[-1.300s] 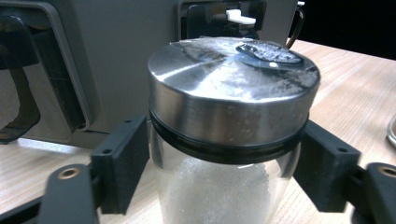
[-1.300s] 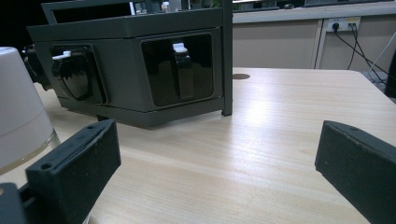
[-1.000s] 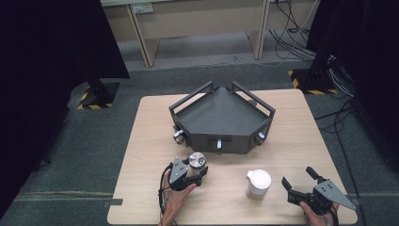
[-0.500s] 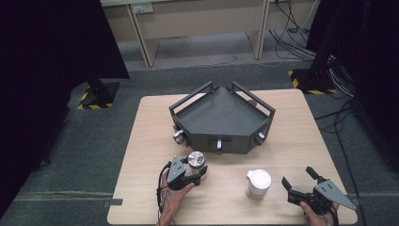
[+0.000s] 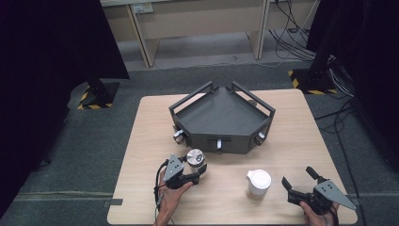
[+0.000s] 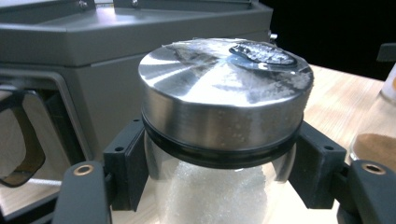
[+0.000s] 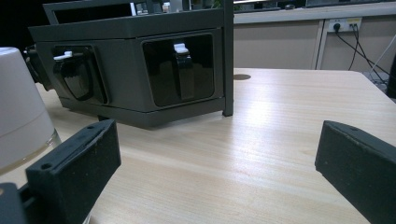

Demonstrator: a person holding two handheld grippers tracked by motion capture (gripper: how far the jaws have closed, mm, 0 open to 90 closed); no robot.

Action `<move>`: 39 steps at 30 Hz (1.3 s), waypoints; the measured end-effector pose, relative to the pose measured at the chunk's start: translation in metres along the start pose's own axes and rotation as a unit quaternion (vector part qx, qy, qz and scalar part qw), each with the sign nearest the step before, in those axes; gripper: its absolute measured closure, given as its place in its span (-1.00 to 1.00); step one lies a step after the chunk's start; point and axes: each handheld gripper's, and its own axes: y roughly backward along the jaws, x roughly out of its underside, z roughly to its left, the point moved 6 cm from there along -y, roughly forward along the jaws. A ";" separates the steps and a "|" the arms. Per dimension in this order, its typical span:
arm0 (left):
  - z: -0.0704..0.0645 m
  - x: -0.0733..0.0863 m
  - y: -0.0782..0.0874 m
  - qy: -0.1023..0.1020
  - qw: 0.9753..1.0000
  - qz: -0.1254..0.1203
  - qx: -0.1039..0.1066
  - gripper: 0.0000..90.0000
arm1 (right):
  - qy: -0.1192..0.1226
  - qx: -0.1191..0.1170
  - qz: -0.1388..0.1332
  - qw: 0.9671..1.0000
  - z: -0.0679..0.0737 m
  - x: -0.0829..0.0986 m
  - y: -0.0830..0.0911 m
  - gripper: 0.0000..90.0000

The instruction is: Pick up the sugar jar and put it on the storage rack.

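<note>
A glass jar with a shiny metal lid [image 5: 195, 157] [image 6: 224, 88] holds white grains and stands upright on the table in front of the dark grey rack. My left gripper [image 5: 197, 170] [image 6: 219, 172] is shut on the jar just under the lid, one jaw on each side. A white-lidded jar [image 5: 259, 181] [image 7: 21, 112] stands at the front right of the table. To the right of that jar, near the front edge, my right gripper [image 5: 301, 181] [image 7: 215, 163] is open with bare table between its jaws.
A dark grey angled rack [image 5: 221, 117] [image 7: 140, 70] with dispenser windows and knobs sits mid-table. The wooden table [image 5: 146, 141] has free room at left, right and front. Beyond it are a grey floor, cables and desk legs. A jar of brown powder [image 6: 376, 144] stands to the right.
</note>
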 end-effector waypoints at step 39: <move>0.022 -0.102 -0.003 0.003 1.000 0.011 0.025 -0.32 | -0.003 -0.003 -0.001 1.000 -0.001 -0.001 0.001 -0.99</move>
